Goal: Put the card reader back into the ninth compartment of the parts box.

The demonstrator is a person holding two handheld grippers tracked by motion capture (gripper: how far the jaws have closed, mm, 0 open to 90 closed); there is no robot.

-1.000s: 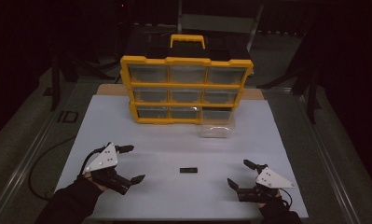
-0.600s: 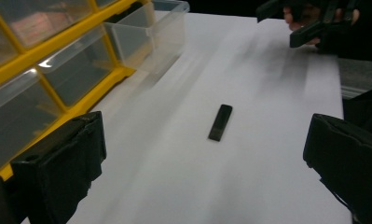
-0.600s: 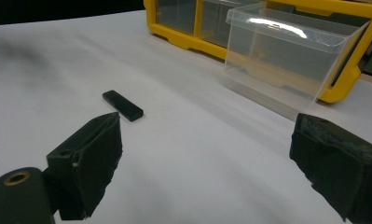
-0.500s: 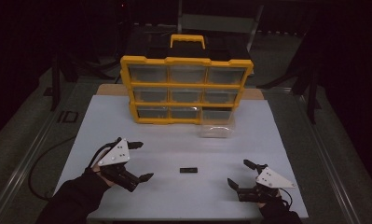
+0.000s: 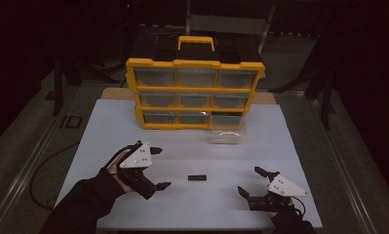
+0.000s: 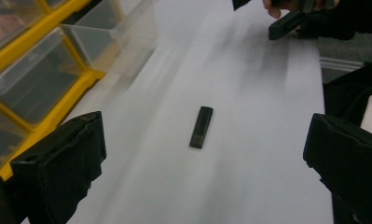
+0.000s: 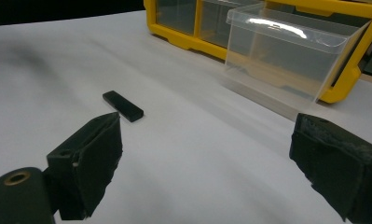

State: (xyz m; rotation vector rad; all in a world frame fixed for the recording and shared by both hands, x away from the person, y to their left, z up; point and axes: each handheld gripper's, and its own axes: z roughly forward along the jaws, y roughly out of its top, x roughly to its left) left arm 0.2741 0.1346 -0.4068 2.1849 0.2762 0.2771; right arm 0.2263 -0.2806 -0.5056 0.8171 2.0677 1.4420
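A small flat black bar [image 5: 197, 178] lies on the white table top [image 5: 192, 156], between my two grippers. My left gripper [image 5: 162, 167] is open just left of the bar, jaws pointing toward it and nothing between them. In the left gripper view the bar [image 6: 201, 126] lies ahead, centred between the wide jaws of the left gripper [image 6: 204, 158]. My right gripper [image 5: 249, 180] rests open near the front right, also holding nothing. In the right gripper view its jaws [image 7: 204, 140] stand wide apart, and the bar [image 7: 123, 106] lies ahead to the left.
A yellow organizer [image 5: 194, 92] with clear drawers stands at the back of the table. One clear drawer [image 5: 225, 135] is pulled out and sits on the table in front of the organizer's lower right slot. The table's front edge is close to both hands.
My left gripper has moved to the right, toward the black bar, still open. The right gripper and the bar have stayed put.
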